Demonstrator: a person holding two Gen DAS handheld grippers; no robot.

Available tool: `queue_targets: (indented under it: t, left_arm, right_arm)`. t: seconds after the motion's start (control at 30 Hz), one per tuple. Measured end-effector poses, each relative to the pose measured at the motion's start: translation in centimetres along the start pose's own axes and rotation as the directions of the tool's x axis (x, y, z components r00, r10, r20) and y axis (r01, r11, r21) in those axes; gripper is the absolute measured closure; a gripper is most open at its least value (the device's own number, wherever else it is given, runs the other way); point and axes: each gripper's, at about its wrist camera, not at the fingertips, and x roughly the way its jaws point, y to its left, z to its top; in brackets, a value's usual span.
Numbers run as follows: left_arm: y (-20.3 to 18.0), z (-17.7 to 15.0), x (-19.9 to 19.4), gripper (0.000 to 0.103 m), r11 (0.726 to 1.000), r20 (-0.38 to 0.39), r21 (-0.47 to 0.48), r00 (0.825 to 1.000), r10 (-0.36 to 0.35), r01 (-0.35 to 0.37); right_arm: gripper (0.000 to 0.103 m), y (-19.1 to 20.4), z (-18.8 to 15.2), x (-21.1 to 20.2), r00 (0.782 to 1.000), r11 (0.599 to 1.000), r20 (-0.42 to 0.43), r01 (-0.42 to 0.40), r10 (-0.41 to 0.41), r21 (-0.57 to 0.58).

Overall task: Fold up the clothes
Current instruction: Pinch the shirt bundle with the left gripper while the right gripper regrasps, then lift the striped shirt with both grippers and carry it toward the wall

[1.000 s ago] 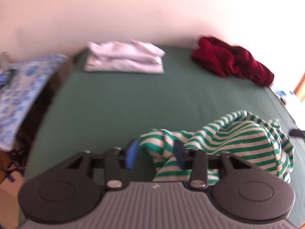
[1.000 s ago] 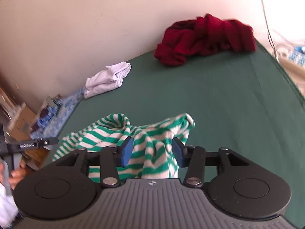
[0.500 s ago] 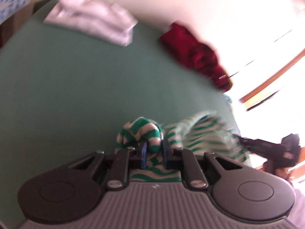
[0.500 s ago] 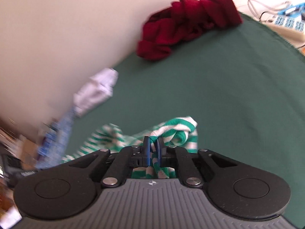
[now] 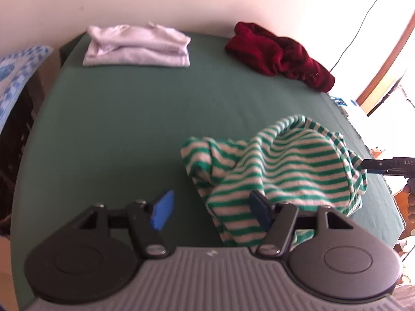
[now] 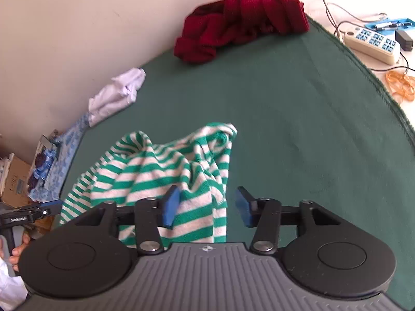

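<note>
Each camera sat just behind its own gripper and looked forward and down over the green cloth (image 5: pixel 135 119). Both views shared the striped garment (image 5: pixel 280 171) at lower centre, close, and the red garment (image 6: pixel 241 26) at top.

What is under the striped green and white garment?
The striped garment lies crumpled on the green cloth. Only that cloth shows around it; whatever lies beneath its folds is covered.
</note>
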Motion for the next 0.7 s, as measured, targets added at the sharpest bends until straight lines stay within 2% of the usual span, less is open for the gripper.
queue_targets:
  t: [0.07, 0.17, 0.33, 0.53, 0.7]
  left_arm:
    - [-0.2, -0.6, 0.6, 0.026, 0.999, -0.033, -0.042, 0.999, 0.006, -0.007]
    - [0.3, -1.2, 1.4, 0.026, 0.987, -0.059, -0.149, 0.996, -0.069, 0.059]
    - [1.5, -1.7, 2.7, 0.021, 0.96, -0.043, -0.261, 0.992, -0.12, 0.105]
    - [1.8, -2.3, 3.8, 0.021, 0.927, -0.032, -0.336, 0.982, -0.186, 0.165]
    - [1.4, -2.5, 3.8, 0.021, 0.929, -0.026, -0.32, 0.978, -0.206, 0.187]
  right_arm:
    - [0.049, -0.2, 0.0, 0.8, 0.999, 1.0, -0.042, -0.008, 0.009, 0.024]
    - [0.049, -0.6, -0.3, 1.7, 0.995, 0.995, -0.075, -0.064, 0.069, 0.073]
    - [0.047, -1.3, -0.6, 3.1, 0.989, 0.99, -0.109, -0.091, 0.103, 0.103]
    - [0.046, -2.1, -0.4, 3.1, 0.979, 0.983, -0.11, -0.16, 0.169, 0.089]
    - [0.045, -2.1, -0.6, 3.0, 0.974, 0.979, -0.117, -0.186, 0.195, 0.082]
